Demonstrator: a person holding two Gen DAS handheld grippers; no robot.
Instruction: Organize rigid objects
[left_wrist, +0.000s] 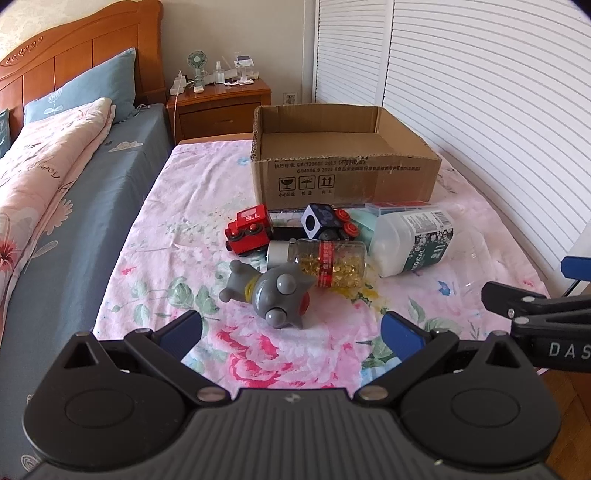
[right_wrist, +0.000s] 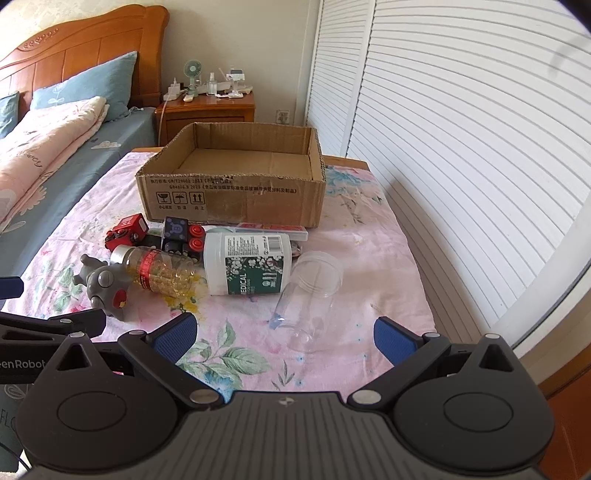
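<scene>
An empty cardboard box (left_wrist: 343, 177) (right_wrist: 232, 192) stands at the far end of the pink floral table. In front of it lie a grey toy figure (left_wrist: 273, 291) (right_wrist: 105, 288), a pill bottle of yellow capsules (left_wrist: 325, 262) (right_wrist: 159, 271), a red toy train (left_wrist: 249, 229) (right_wrist: 125, 230), a dark blue cube toy with red wheels (left_wrist: 325, 221) (right_wrist: 181, 236), a white medical bottle (left_wrist: 410, 240) (right_wrist: 247, 264) and a clear plastic jar (right_wrist: 310, 295). My left gripper (left_wrist: 291, 330) is open just short of the grey figure. My right gripper (right_wrist: 284, 334) is open just short of the clear jar.
A bed with blue sheet and pink quilt (left_wrist: 55, 177) runs along the left. A wooden nightstand (left_wrist: 218, 103) with a small fan stands behind. White louvred doors (left_wrist: 480, 92) line the right side. A flat card box (right_wrist: 273, 230) lies by the cardboard box.
</scene>
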